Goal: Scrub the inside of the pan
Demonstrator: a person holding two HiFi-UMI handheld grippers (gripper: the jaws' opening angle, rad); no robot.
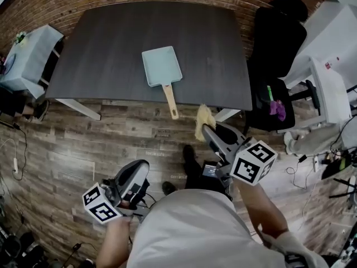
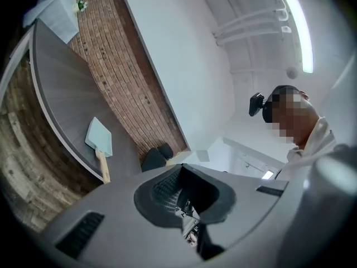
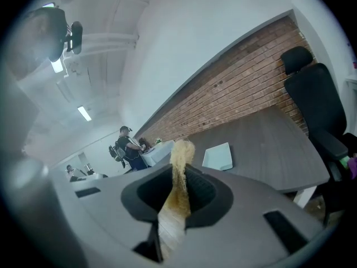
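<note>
Pan (image 1: pixel 162 66): pale blue, square, empty. It lies flat on the dark table (image 1: pixel 106 49), toward the near edge, and its wooden handle (image 1: pixel 170 100) sticks out past that edge toward the person.

Step, as I judge it: the approach. Nothing touches the pan and scrubbing has not begun.

Right gripper (image 1: pixel 207 130): pinching a brush (image 1: pixel 203 119) by its wooden stem, tan bristles forward. It is over the floor, just short of the table edge, right of the pan handle.

Left gripper (image 1: pixel 138 175): jaws pressed together with nothing between them. It is low, close to the person and well apart from the pan.

Next move likely calls for the left gripper to open and steady the handle, while the brush comes over the rim and down onto the pan floor.

Views:
- The head view alone shows both grippers against the table, and a black chair (image 1: pixel 276 43) at its right.
- The right gripper view alone shows the grip on the brush (image 3: pixel 177 177) close up, plus people far back in the room.
- The left gripper view shows its closed jaws and the pan (image 2: pixel 99 138) side-on.
</note>
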